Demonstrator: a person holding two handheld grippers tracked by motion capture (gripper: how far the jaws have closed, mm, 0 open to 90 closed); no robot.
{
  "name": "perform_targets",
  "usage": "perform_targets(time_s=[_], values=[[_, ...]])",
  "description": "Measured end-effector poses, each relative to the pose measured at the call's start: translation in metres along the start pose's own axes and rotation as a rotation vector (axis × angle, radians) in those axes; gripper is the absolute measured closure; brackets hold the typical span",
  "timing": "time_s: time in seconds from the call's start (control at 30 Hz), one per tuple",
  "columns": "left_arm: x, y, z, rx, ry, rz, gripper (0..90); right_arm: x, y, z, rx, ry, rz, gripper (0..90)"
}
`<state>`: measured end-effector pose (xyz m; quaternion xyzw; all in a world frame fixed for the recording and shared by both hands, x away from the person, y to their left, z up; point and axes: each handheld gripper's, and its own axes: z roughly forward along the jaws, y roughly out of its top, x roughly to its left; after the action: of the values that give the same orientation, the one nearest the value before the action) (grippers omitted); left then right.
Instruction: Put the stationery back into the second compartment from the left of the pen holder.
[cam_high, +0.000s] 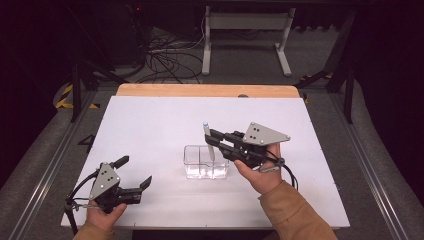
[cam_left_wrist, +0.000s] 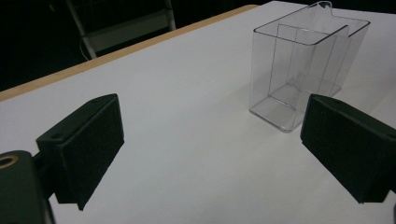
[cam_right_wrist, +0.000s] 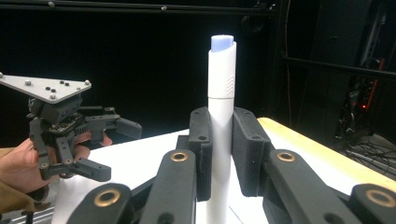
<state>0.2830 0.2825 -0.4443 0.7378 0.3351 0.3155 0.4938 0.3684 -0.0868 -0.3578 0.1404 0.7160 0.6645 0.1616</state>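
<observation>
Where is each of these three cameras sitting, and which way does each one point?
High view: fixed above the person's side, looking forward and down on the white table; both forearms and hands enter from below.
Left gripper view: rides the left hand-held gripper, looking between its open jaws at the clear container.
Right gripper view: rides the right hand-held gripper, looking along its jaws shut on an upright white pen; the other hand shows farther off.
The high and left gripper views share the container.
</observation>
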Motion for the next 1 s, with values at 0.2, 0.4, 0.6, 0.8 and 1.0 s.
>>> perform_targets(time_s=[0.2,0.4,0.6,0.8,1.0], values=[[0.0,0.0,0.0,0.0,0.0,0.0,6.9,0.001,-0.004,0.005,0.005,0.005,0.006,78.9],[0.0,0.0,0.001,0.001,0.0,0.0,6.8,0.0,-0.008,0.009,0.021,0.002,0.022,78.9],[0.0,0.0,0.001,0.003,0.002,0.0,6.9,-0.003,-0.015,0.013,0.053,-0.018,0.06,78.8],[0.0,0.0,0.001,0.002,0.001,-0.002,6.9,-0.004,-0.019,0.017,0.08,-0.032,0.063,78.8],[0.0,0.0,0.0,0.002,0.005,0.0,6.9,-0.005,-0.025,0.021,0.112,-0.041,0.064,78.8]])
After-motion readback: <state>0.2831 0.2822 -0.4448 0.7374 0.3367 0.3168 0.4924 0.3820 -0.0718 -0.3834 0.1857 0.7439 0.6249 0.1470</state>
